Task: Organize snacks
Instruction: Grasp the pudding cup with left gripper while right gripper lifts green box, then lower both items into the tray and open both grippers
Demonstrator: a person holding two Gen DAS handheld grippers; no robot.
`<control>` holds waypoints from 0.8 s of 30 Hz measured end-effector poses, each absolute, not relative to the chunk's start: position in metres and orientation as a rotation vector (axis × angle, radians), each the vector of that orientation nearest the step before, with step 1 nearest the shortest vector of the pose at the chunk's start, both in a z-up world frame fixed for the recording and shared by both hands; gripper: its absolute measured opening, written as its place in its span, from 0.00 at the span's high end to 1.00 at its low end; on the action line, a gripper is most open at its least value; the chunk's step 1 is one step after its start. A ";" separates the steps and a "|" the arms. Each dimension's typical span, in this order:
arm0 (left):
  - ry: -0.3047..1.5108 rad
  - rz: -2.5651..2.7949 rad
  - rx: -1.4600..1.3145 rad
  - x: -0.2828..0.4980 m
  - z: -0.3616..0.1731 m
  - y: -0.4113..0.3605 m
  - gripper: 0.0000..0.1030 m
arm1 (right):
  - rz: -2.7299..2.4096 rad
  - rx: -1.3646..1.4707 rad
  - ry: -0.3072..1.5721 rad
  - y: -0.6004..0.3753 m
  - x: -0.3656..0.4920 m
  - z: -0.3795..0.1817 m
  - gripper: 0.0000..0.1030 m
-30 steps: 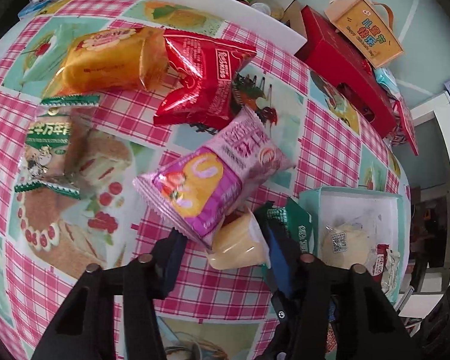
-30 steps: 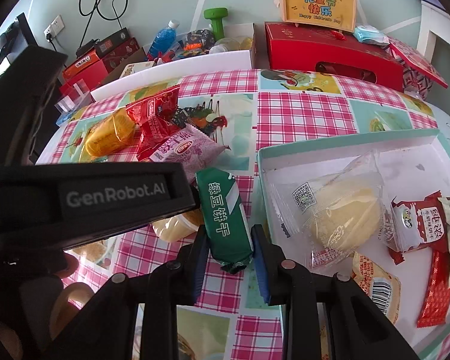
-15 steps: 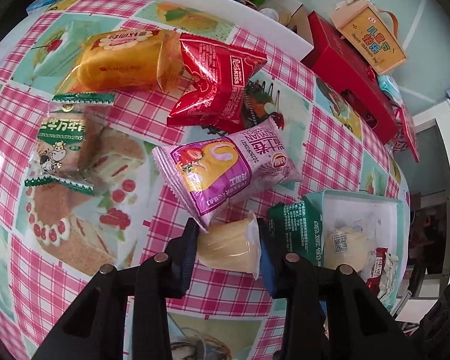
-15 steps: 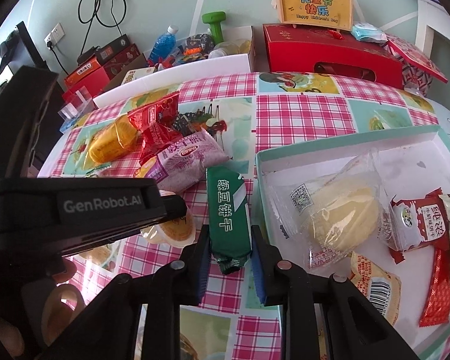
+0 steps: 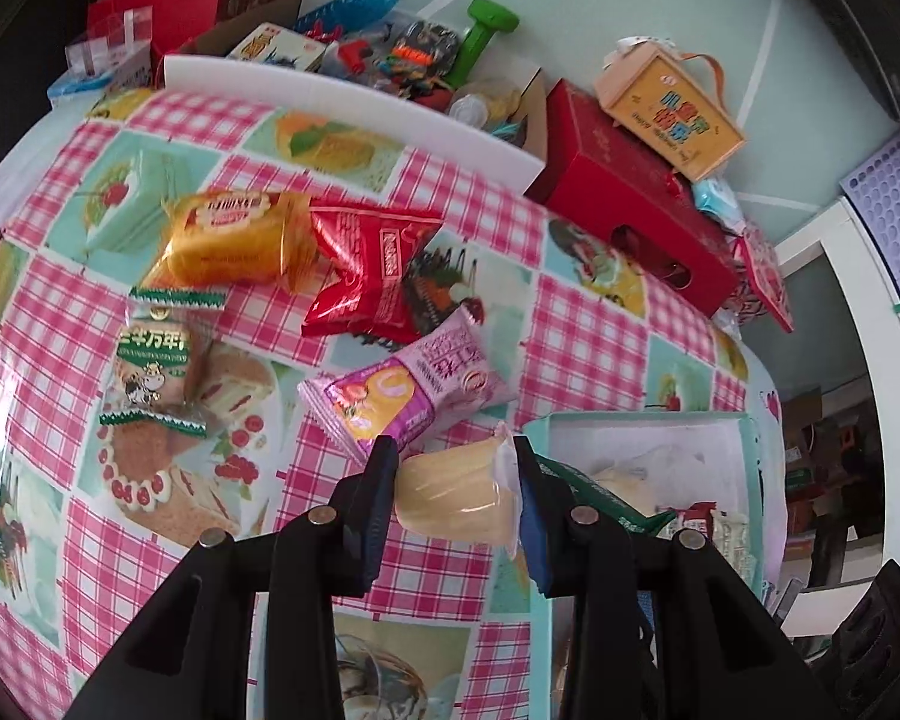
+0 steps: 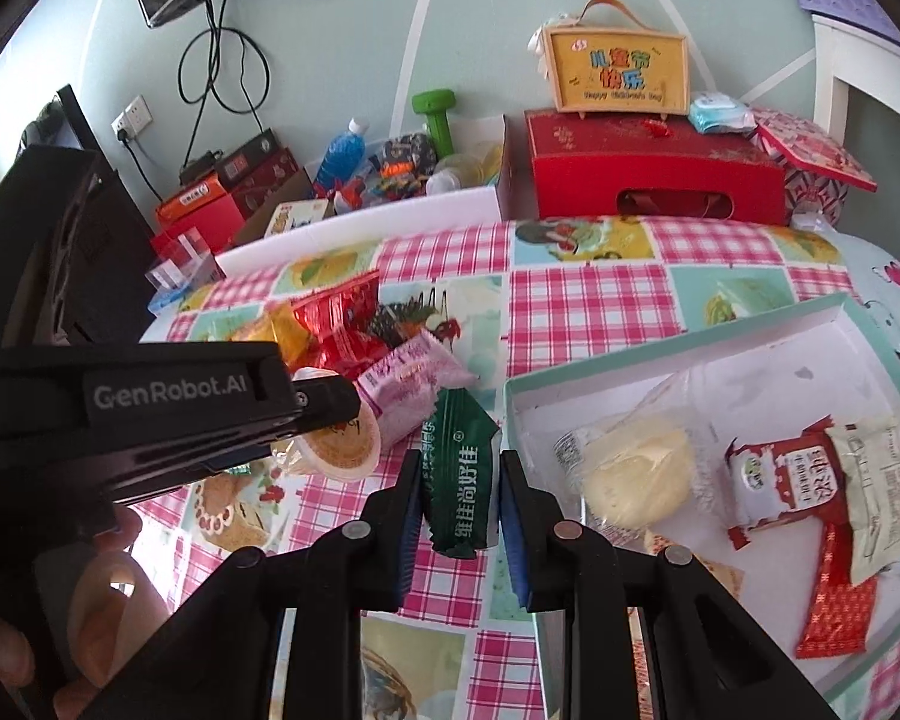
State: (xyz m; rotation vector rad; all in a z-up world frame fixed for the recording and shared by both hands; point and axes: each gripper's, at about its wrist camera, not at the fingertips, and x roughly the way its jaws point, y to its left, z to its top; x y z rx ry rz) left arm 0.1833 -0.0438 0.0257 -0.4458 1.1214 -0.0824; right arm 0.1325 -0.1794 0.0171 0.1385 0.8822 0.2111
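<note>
Both grippers have risen since the earlier frames, each carrying its snack clear of the tablecloth (image 5: 582, 354); the left jaws, open around the jelly cup a second ago, have since closed on it.

Hidden or unclear:
- Green pack (image 5: 594, 495): in the left view only a strip shows behind the right-hand finger.
- Jelly cup (image 6: 342, 447): in the right view its body is mostly covered by the left gripper's black housing; only the lid end shows.
- Box (image 6: 678, 354): its right and near edges are cut off by the frame and by the gripper.
- Small print on the wrappers is too small to read.
- A hand (image 6: 99, 606) at lower left of the right view is dark and partly out of frame.

Grippers:
- Left gripper (image 5: 456, 495): clamped on the jelly cup (image 5: 453, 498), pads pressing its base and lid end; cup lies sideways, above the cloth, just near of the pink pack (image 5: 408, 387).
- Right gripper (image 6: 457, 495): clamped on the green pack (image 6: 456, 474), held upright between the pads, just left of the box.

Elsewhere:
- On the cloth, far left: orange pack (image 5: 234, 240), red pack (image 5: 369, 270), clear cake pack (image 5: 150, 369).
- In the box: bun (image 6: 636, 474) and several sachets.
</note>
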 end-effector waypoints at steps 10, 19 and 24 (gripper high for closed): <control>1.083 -0.119 -0.380 0.186 0.043 -0.073 0.63 | 0.139 0.206 0.824 -0.221 0.128 0.034 0.75; 1.079 -0.247 -0.280 0.180 0.046 -0.137 0.63 | -0.047 0.336 0.768 -0.296 0.121 0.040 0.75; 1.094 -0.306 -0.263 0.177 0.035 -0.170 0.63 | -0.135 0.404 0.747 -0.334 0.116 0.038 0.75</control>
